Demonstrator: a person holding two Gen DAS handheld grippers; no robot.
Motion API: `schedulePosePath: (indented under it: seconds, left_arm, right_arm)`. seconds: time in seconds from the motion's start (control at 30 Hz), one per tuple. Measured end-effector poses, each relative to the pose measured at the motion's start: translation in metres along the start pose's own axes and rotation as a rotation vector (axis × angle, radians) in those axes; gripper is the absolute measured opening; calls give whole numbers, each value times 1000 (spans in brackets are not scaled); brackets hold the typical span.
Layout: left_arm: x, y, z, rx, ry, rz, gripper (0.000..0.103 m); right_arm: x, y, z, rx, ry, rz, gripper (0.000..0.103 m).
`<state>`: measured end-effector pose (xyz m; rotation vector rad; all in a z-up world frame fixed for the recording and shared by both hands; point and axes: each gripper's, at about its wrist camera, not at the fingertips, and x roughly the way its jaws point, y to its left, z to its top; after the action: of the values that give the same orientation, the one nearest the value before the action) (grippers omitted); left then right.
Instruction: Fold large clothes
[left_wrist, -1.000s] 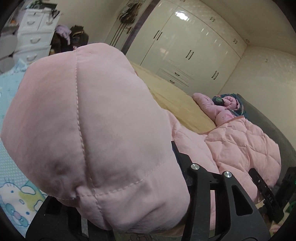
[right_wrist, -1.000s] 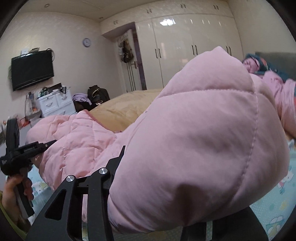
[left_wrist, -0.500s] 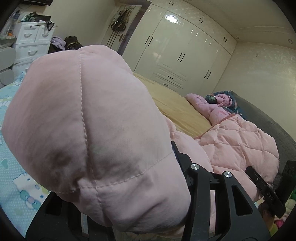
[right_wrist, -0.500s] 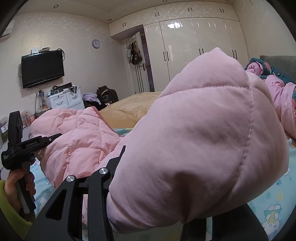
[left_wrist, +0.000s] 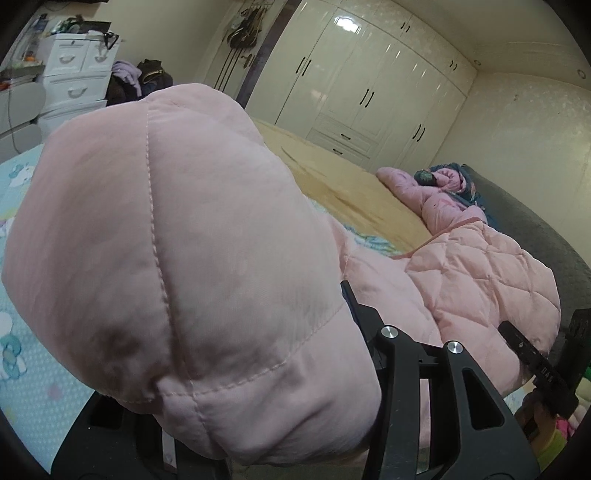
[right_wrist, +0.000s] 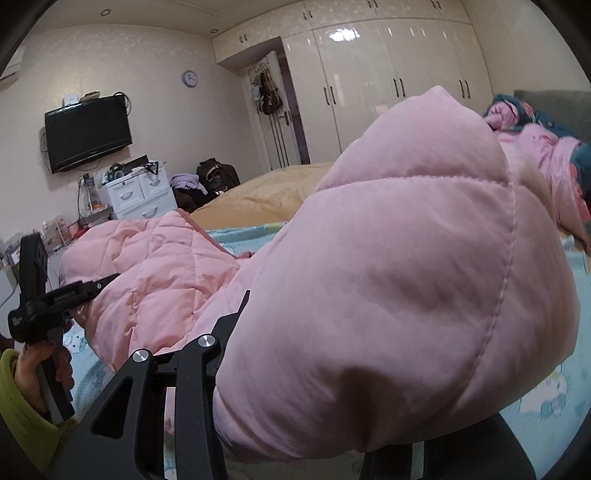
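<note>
While the pink quilted coat (left_wrist: 480, 280) is carried over the bed, one padded edge is clamped in each claw.

Item: left gripper (left_wrist: 258, 424). Jaws closed on a puffed fold of the coat, which bulges over the fingers and hides their tips.

Item: right gripper (right_wrist: 314, 435). Jaws likewise closed on a thick fold; the left hand (right_wrist: 44, 373) and its tool are seen at the far end of the same garment.

Item: coat. Slung between the two grips, its middle sagging toward the cartoon-print sheet (right_wrist: 546, 402). A second pink garment (left_wrist: 417, 188) is piled near the headboard, well apart.

Handling note, by judgement: the fold is best made if both edges are kept level and taut, lowered together, and laid square on the lower half. Padding is slippery and springy; grips are better not released until the layer is pressed flat.
</note>
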<state>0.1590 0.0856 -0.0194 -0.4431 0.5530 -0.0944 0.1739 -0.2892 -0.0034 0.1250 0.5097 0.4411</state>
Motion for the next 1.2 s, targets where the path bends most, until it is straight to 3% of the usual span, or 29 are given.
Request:
schedulePosePath:
  seconds: [0.2, 0.57, 0.77, 0.93, 1.1, 1.2]
  left_arm:
    - [-6, 7, -13, -7, 35, 20, 37]
    - [-2, 18, -25, -49, 99, 53, 40]
    - [-3, 20, -30, -66, 121, 63, 43]
    - [-8, 23, -32, -82, 125, 76, 51]
    - [-15, 24, -35, -87, 132, 100, 60]
    - [-21, 23, -36, -89, 132, 121, 71]
  right_arm:
    - [-6, -6, -14, 77, 34, -19, 40]
    - [3, -46, -40, 400, 150, -44, 45]
    - [8, -65, -55, 604, 219, -27, 59]
    - [4, -67, -57, 671, 268, -33, 85]
    - [-6, -67, -55, 673, 280, -54, 88]
    - [-14, -69, -57, 657, 286, -68, 88]
